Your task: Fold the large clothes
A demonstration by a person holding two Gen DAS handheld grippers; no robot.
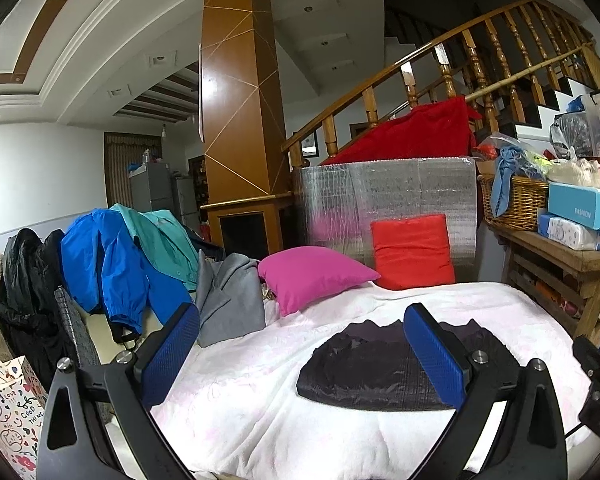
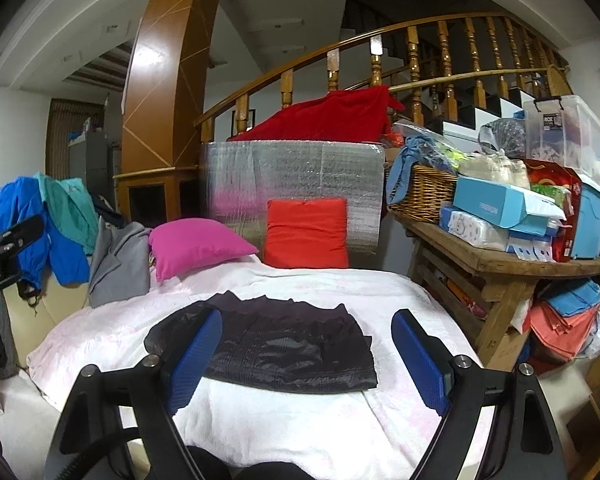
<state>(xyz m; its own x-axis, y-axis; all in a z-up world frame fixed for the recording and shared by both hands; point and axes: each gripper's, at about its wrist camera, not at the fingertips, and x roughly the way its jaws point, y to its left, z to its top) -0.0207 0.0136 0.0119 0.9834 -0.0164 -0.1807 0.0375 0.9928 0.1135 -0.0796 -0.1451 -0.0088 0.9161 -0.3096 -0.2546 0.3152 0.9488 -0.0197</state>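
Dark folded garment (image 2: 276, 344) lies flat at centre frame on the white bed (image 2: 300, 420), apparently finished; left hand-held gripper (image 1: 300, 352) and right hand-held gripper (image 2: 306, 356) hover spread apart, empty.

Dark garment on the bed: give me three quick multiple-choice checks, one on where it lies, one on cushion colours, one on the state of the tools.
1. Where does the dark garment lie?
A. On the white blanket
B. In the wicker basket
C. Over the stair railing

2. What colours are the two cushions at the head of the bed?
A. Green and yellow
B. Magenta and red
C. Both blue

3. What state are the tools in?
A. Both shut on the garment
B. One shut on a cushion
C. Both the left tool and the right tool open, holding nothing

Answers: 1 A, it lies folded flat on the blanket; 2 B, both views show one magenta and one red; 3 C, the blue pads stand wide apart with nothing pressed between them.
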